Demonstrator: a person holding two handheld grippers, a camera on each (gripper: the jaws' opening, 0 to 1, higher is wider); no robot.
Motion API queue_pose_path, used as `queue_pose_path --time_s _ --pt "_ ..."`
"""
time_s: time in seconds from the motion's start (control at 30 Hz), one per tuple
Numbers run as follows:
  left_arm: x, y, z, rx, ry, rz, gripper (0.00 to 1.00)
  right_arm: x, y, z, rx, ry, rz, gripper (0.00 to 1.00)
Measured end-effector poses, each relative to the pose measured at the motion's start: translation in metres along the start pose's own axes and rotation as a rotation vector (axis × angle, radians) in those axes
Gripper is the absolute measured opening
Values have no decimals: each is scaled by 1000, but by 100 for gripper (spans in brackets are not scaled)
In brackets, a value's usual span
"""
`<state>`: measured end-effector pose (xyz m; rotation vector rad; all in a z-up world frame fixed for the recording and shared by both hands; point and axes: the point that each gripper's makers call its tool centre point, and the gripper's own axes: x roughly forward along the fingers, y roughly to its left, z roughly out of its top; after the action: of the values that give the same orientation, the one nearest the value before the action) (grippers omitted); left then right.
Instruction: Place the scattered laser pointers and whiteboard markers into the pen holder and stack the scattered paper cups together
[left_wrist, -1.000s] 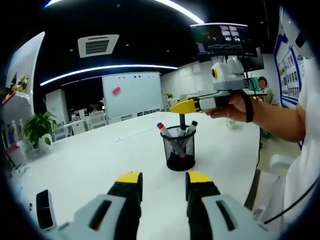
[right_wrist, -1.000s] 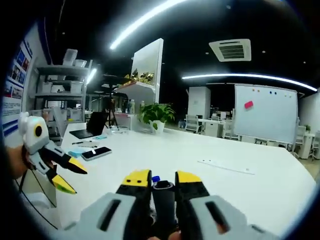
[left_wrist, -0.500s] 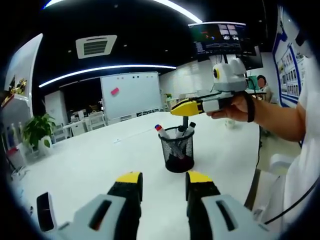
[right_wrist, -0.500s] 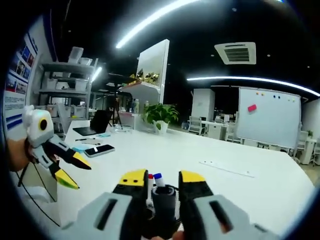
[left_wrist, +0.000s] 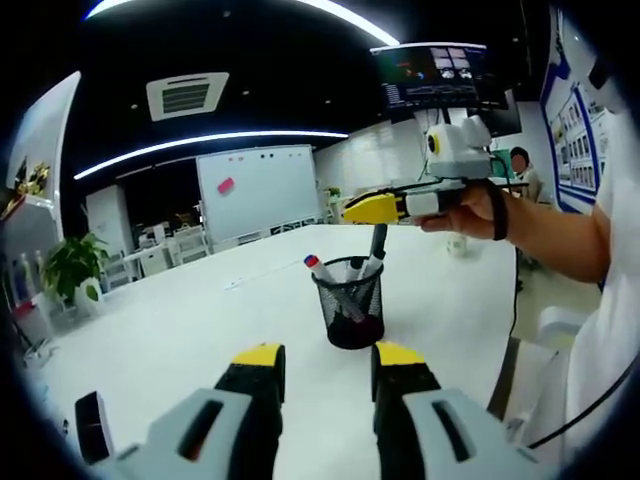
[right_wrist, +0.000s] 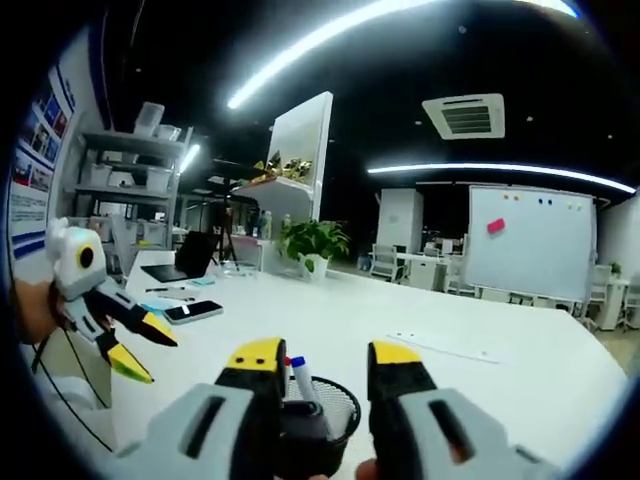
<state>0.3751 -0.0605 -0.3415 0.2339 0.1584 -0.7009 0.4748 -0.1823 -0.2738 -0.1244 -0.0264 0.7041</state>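
left hand-held gripper (left_wrist: 326, 362): your jaws stand apart with nothing between them, low over the white surface (left_wrist: 180, 330); in the right gripper view this gripper (right_wrist: 132, 346) shows at the left edge, its yellow tips spread.
right hand-held gripper (left_wrist: 350, 211): held in your hand (left_wrist: 470, 212) above the pen holder; the jaws look nearly together, and a dark marker (left_wrist: 377, 243) hangs just beneath them, but you cannot tell whether they grip it. in its own view the gripper (right_wrist: 326, 358) has its jaws apart, framing the holder.
pen holder (left_wrist: 350, 302): black mesh cup, upright on the surface, ahead of the left gripper.
markers in holder: one with a red and blue end (left_wrist: 324, 281) leans to the left; a blue-capped one (right_wrist: 302, 377) pokes above the rim.
background: a whiteboard (left_wrist: 256, 189), a potted plant (left_wrist: 68, 268), a phone (right_wrist: 193, 311).
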Motion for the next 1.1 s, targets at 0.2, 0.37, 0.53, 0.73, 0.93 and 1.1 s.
queue_pose_path --time_s 0.2,0.37,0.53,0.73,0.93,1.1 --pt "-1 0 0 1 1 3 36 -6 -16 -2 2 -4 -37 35" --pt "0 -3 2 3 -1 -2 36 -13 -27 -4 -13 -1 -69 35" --pt "0 -5 2 9 1 -8 36 -21 -42 -16 -10 32 -96 36" --pt "3 -6 2 6 0 -10 36 -27 -50 -17 13 26 -112 37" --pt "5 -8 0 7 5 -19 36 -36 -70 -15 -8 20 -178 37" --pt "5 -7 1 5 2 -17 36 -46 -84 -19 -38 32 -231 38"
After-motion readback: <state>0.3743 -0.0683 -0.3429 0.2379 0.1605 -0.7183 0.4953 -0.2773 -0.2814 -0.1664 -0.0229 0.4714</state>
